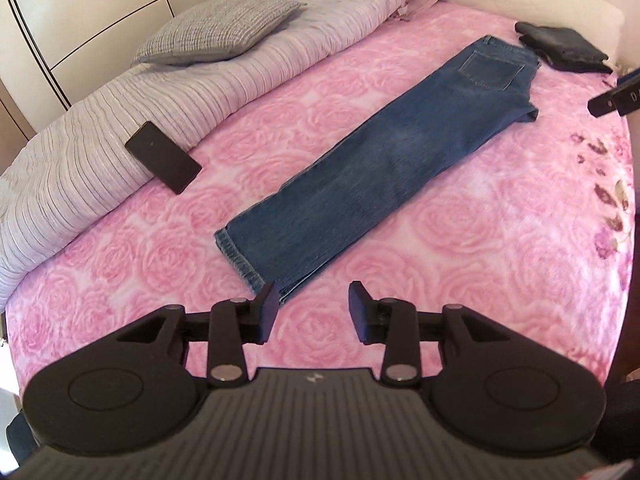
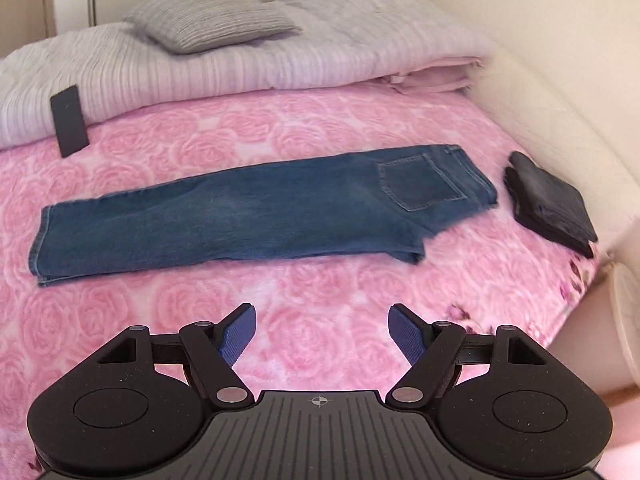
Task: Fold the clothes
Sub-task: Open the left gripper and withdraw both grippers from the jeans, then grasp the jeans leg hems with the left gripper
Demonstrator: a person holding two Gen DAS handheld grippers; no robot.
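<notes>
Only a "D" shows on the right claw (image 1: 616, 100).

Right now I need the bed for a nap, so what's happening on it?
A person is folding clothes with a hand-held gripper in each hand. The blue jeans lie folded lengthwise, leg on leg, on the pink blanket. A dark folded garment sits apart, past the waistband end. Both the left hand-held gripper and right hand-held gripper are open and empty, above the blanket. A phone leans on the grey bedding.
</notes>
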